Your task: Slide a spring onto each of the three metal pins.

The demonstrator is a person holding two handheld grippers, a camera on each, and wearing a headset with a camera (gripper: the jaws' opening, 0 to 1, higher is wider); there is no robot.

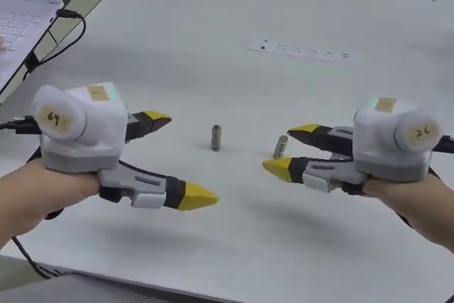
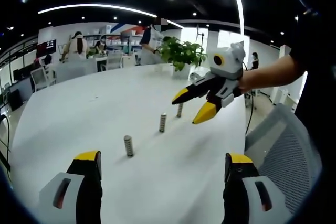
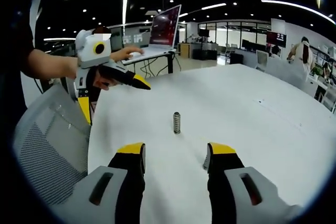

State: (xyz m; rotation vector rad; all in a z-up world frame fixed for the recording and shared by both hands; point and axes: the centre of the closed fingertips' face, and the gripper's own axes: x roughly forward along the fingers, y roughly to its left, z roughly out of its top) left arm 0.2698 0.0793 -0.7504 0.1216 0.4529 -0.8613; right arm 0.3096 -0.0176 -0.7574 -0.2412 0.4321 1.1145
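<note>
Head view: the left tongs (image 1: 177, 156) and right tongs (image 1: 289, 148) both gape wide and empty over the surface (image 1: 213, 47). One spring (image 1: 216, 138) stands upright between them. Another (image 1: 281, 147) leans by the right tongs' tips.

Left gripper view: three springs (image 2: 163, 122) stand in a row, the farthest under the right tongs (image 2: 190, 107).

Right gripper view: one spring (image 3: 177, 122) stands ahead, and another sits just beside the right jaw.

The pins themselves are too small to make out. Springs standing on end suggest all three are already on, leaving at most the leaning one to seat.
</note>
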